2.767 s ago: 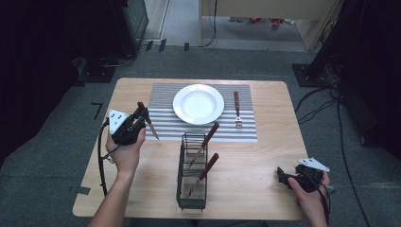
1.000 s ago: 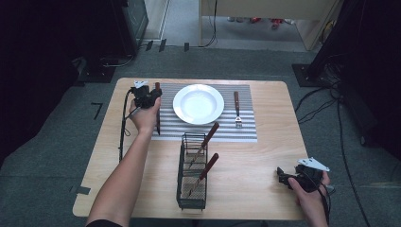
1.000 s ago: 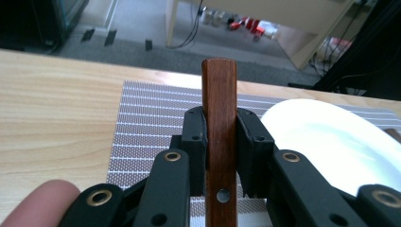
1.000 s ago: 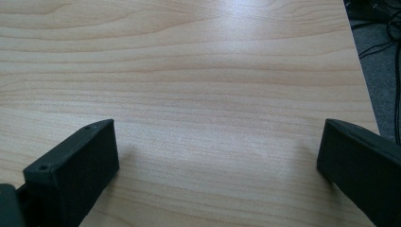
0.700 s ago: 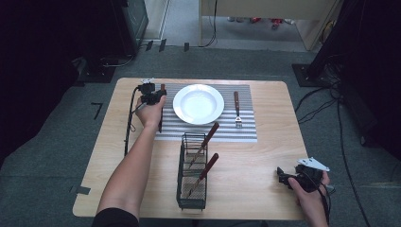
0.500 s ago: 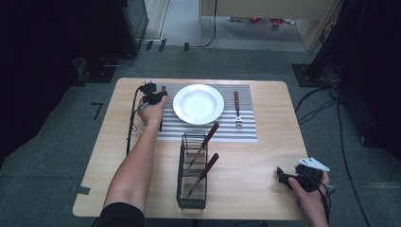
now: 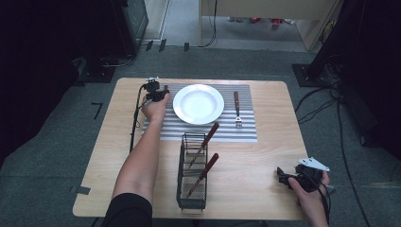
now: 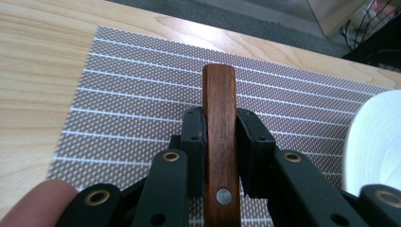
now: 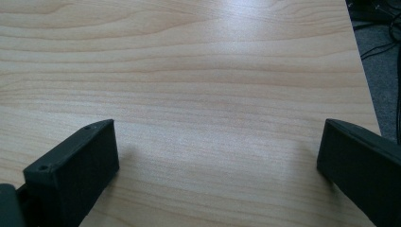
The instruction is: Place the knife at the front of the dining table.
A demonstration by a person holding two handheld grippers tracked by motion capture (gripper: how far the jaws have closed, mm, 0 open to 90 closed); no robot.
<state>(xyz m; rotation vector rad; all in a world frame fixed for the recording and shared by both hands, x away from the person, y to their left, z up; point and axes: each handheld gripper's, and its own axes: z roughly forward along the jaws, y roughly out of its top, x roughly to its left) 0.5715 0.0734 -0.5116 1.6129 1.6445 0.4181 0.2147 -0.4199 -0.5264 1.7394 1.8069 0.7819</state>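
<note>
Left tool [image 8: 220,142] pinches a wooden handle [image 8: 220,137] over the placemat [image 8: 127,94]; right tool [image 9: 213,175] spread.

Pale wood-grain desk [image 9: 198,71], smooth with a soft sheen. Grey woven placemat [image 8: 127,90], mesh-textured and matt, crossed by thin white lines. Dark reddish-brown wooden handle [image 8: 220,127], smooth and lightly polished, set with a metal rivet. Matt black plastic on the left hand-held gripper [image 8: 220,137], with brass-coloured eyelets. White plate [image 7: 198,103], glossy. Dark wire basket [image 7: 192,172], thin metal mesh. Grey carpet [image 7: 61,142], rough and dull.
</note>
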